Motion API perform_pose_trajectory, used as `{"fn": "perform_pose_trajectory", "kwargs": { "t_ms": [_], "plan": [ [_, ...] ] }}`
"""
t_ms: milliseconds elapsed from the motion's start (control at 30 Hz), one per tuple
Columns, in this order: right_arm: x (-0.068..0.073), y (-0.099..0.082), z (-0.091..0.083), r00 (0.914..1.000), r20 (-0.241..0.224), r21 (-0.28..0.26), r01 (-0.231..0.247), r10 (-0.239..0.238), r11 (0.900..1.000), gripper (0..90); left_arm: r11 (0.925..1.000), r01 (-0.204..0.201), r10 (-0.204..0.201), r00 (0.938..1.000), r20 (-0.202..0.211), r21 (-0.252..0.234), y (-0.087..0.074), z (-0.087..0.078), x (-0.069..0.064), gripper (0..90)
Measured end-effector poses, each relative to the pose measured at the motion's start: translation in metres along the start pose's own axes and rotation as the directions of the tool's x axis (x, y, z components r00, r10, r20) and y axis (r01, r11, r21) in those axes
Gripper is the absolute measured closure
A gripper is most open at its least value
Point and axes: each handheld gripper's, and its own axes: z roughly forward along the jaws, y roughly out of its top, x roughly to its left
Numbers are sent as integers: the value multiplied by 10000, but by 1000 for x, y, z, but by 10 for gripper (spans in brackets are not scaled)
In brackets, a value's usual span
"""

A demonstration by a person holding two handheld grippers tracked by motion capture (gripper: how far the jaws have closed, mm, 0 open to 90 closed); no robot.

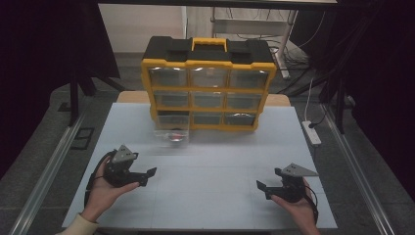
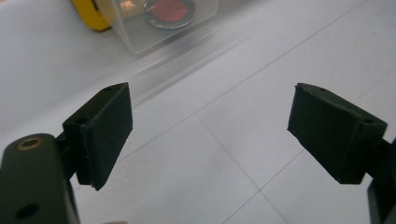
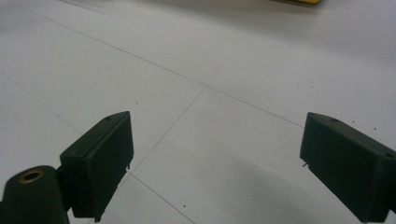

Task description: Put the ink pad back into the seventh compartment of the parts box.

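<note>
While both of a person's hands rest low over the white worktop [image 1: 210, 161], a yellow-and-black organizer [image 1: 209, 83] stands at upper centre of the high view, its nine clear drawers in three rows. One clear drawer [image 1: 171, 134] is out of the bottom-left slot and sits on the worktop just in front of the organizer, holding a round red-centred item [image 1: 175, 136]. In the left gripper view the same drawer [image 2: 163, 21] lies at the upper left of the frame, with the red item [image 2: 169, 10] inside it and a yellow corner of the organizer [image 2: 91, 16] beside it.

At lower left of the high view, the left hand-held gripper [image 1: 147, 176] points toward frame centre, below and left of the drawer and apart from it. Its jaws stand spread with nothing between them, and in its own view the pads [image 2: 109, 130] frame bare worktop.

At lower right of the high view, the right hand-held gripper [image 1: 264, 188] points toward frame centre, well apart from the drawer. Its jaws are likewise spread and empty, the pads [image 3: 105, 163] in its own view set wide over the worktop's faint seams.
</note>
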Motion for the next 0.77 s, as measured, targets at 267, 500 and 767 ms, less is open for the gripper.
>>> {"fn": "perform_pose_trajectory", "kwargs": {
  "t_ms": [267, 500, 767],
  "plan": [
    [1, 0, 0, 10000, -19, -18, 43, -43, 10000, 98, 9993, 337, -338, 9994, 24, 171, -13, 23, 5, 148],
    [1, 0, 0, 9999, -84, -38, 95, -96, 9999, 98, 9993, 352, -353, 9993, -106, -86, -13, 26, 8, 146],
    [-2, 0, 0, 9998, -193, -120, -20, 17, 9999, 97, 9990, 436, -436, 9990, -34, -33, -14, 29, 9, 144]
  ]
}}
